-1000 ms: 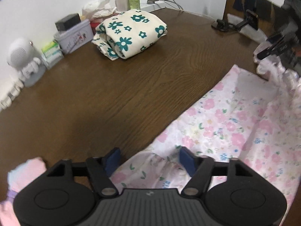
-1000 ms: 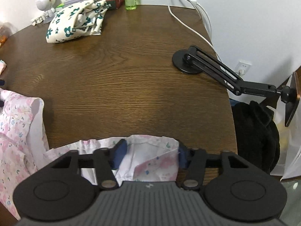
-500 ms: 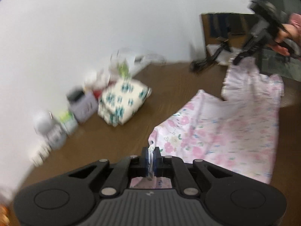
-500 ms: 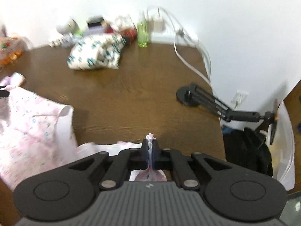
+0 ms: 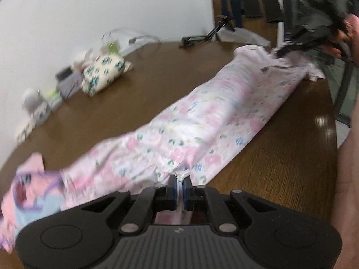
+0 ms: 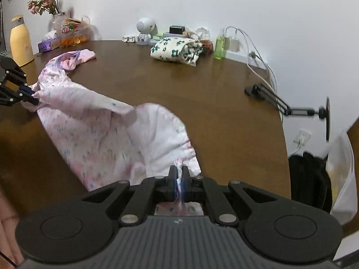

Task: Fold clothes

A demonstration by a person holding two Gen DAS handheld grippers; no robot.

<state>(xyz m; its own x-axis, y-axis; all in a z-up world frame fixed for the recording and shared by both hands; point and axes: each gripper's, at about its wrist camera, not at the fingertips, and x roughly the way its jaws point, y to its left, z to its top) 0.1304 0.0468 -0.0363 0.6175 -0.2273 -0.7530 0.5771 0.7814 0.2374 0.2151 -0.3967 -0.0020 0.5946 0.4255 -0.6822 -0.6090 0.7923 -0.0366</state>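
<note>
A pink floral garment (image 5: 202, 121) is stretched long across the brown table (image 5: 157, 71) between both grippers. My left gripper (image 5: 178, 180) is shut on a gathered edge of it at the near end. My right gripper (image 6: 178, 171) is shut on the opposite edge, where the pink floral garment (image 6: 107, 130) billows up off the table. In the left wrist view the right gripper (image 5: 282, 52) shows at the far end, held by a hand. In the right wrist view the left gripper (image 6: 29, 95) shows at the far left, pinching the cloth.
A folded cream garment with teal flowers (image 6: 177, 50) lies near the wall. A second pink garment (image 6: 76, 58) lies at the table's left. Along the wall stand a white toy robot (image 6: 144, 30), a green bottle (image 6: 219, 44), a charger with cables (image 6: 251, 47) and a black phone arm (image 6: 280, 103).
Both grippers closed on edges of the floral garment, then lifted and pulled apart. The cloth went from lying flat to stretched long between them.
</note>
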